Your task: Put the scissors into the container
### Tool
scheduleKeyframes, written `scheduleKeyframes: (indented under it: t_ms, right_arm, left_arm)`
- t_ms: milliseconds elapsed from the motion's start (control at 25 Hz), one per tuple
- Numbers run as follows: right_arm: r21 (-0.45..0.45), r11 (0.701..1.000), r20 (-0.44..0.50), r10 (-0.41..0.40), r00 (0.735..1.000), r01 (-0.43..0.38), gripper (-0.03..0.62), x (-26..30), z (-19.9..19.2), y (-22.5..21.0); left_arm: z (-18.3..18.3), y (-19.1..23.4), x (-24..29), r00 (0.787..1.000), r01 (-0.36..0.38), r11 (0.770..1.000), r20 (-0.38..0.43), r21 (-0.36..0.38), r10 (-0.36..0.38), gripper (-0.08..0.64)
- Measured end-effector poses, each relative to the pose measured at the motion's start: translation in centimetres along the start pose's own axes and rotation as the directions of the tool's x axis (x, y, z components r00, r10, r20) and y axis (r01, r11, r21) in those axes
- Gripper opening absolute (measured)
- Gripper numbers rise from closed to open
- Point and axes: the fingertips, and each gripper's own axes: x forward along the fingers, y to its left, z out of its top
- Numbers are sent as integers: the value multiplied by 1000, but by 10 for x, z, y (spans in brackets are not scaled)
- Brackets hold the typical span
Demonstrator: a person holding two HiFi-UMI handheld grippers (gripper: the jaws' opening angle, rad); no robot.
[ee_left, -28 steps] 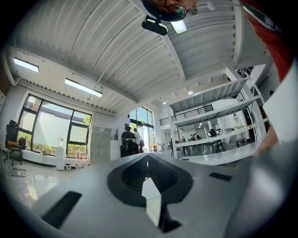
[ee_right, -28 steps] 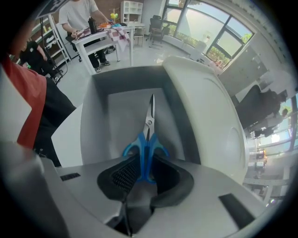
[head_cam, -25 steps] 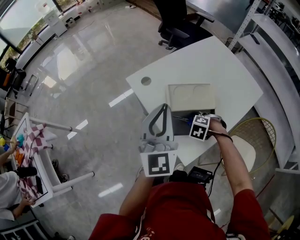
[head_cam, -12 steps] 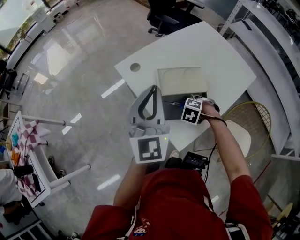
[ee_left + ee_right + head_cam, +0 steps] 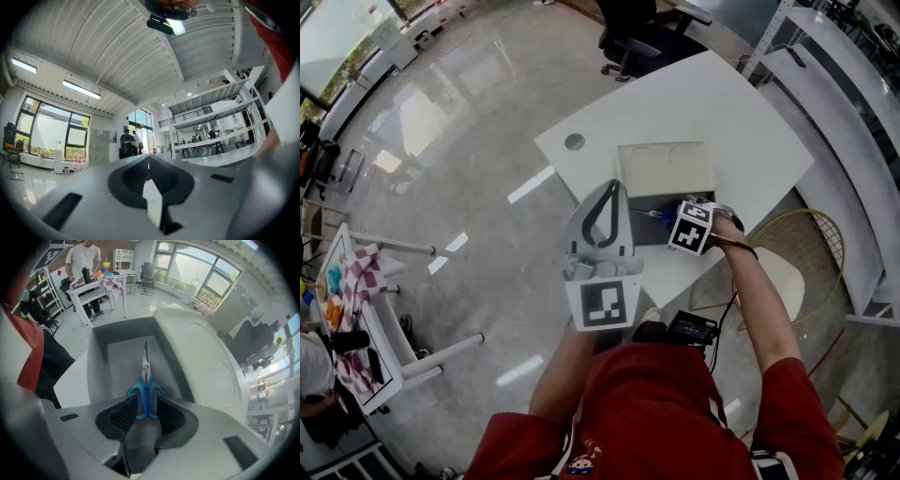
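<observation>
Blue-handled scissors [image 5: 146, 385] lie inside the grey container [image 5: 98, 357], blades pointing away from me. My right gripper [image 5: 146, 401] reaches into the container's near end. Its jaws are opening and stand either side of the handles, with the pads off them. From the head view the container [image 5: 652, 232] sits on the white table, a glimpse of the scissors [image 5: 652, 214] in it, and the right gripper [image 5: 675, 221] at its right end. My left gripper [image 5: 605, 187] is held up off the table, tilted toward the ceiling, shut [image 5: 148, 158] on nothing.
A white lid [image 5: 666, 169] lies right behind the container on the white table [image 5: 731, 122], which has a round cable hole [image 5: 574, 142]. A black office chair [image 5: 642, 42] stands beyond the table, a yellow wire stool [image 5: 811, 267] to its right, and shelving along the right wall.
The right gripper stays at the container's near end. The left gripper remains raised and has shifted only slightly in view.
</observation>
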Motion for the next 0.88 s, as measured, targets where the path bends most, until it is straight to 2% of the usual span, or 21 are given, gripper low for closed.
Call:
scheduleKeyframes:
  t_ms: [400,640,760,880]
  right_arm:
    - [73,997,105,-46,993,39,132,-30,9,1]
    - [118,991,156,-84,984,66,132,-43,11,7]
    - [160,983,199,-118,973,86,132,-52,13,6]
    - [208,969,254,-186,949,134,129,-66,17,3]
  left_arm:
    - [0,-5,-1,1000,6,999,0,-32,-6,9]
    - [1,-13,1,1000,29,1000,0,-13,-29,9]
    - [-1,-15,1,1000,27,999,-4,-25,-27,9]
    - [-4,-15,0,1000,24,999,-11,-30,-24,9]
